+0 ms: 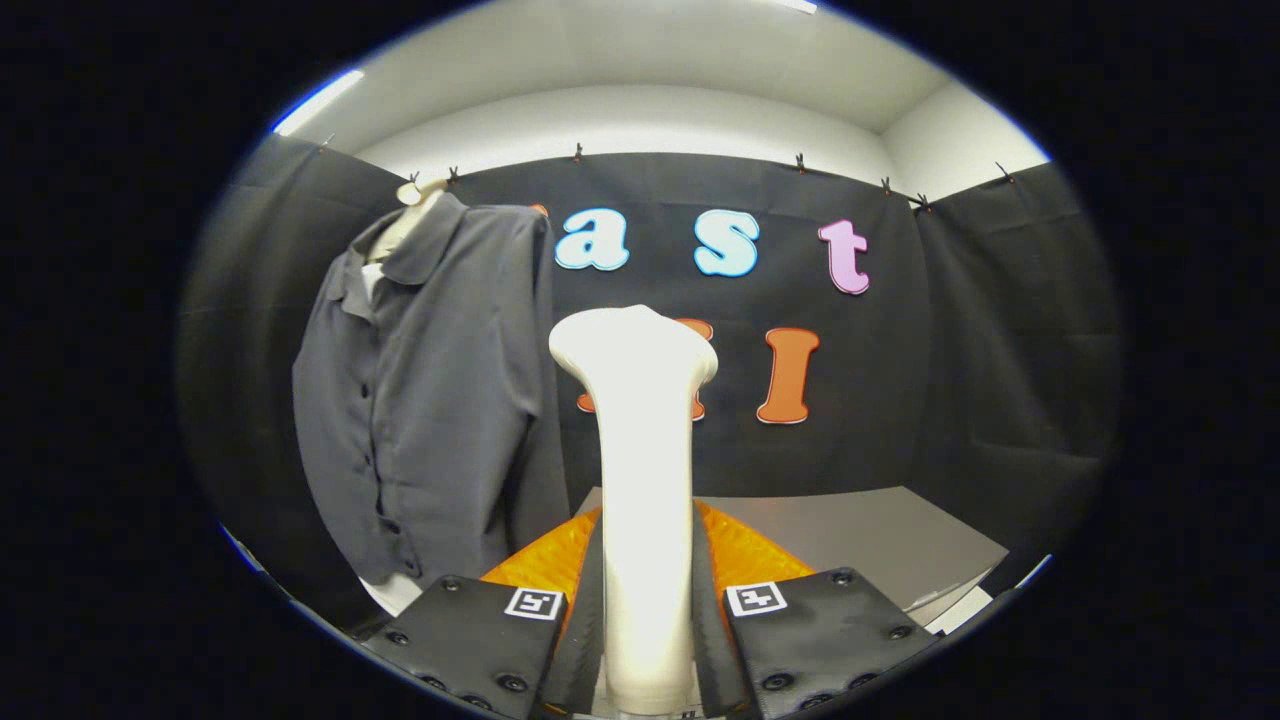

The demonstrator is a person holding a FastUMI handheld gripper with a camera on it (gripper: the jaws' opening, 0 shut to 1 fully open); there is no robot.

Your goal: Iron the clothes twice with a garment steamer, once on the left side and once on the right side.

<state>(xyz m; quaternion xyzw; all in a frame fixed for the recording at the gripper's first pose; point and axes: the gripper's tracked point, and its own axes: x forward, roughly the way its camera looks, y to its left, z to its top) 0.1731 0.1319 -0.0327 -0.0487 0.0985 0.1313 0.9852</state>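
Steamer (640, 420) upright, gripped by claw (645, 600) (level), shirt (430, 400) ahead left

Steamer (640, 480) base cut off below, btwn hand-held gripper (645, 620) fingers. Shirt (430, 400) hem runs out of sight; far sleeve hidden. Steamer blocks part of surface (880, 540).

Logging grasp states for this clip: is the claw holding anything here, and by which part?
Yes. The claw is shut on the white garment steamer, gripping its handle low down; the head stands upright beyond the fingers, beside the grey shirt.
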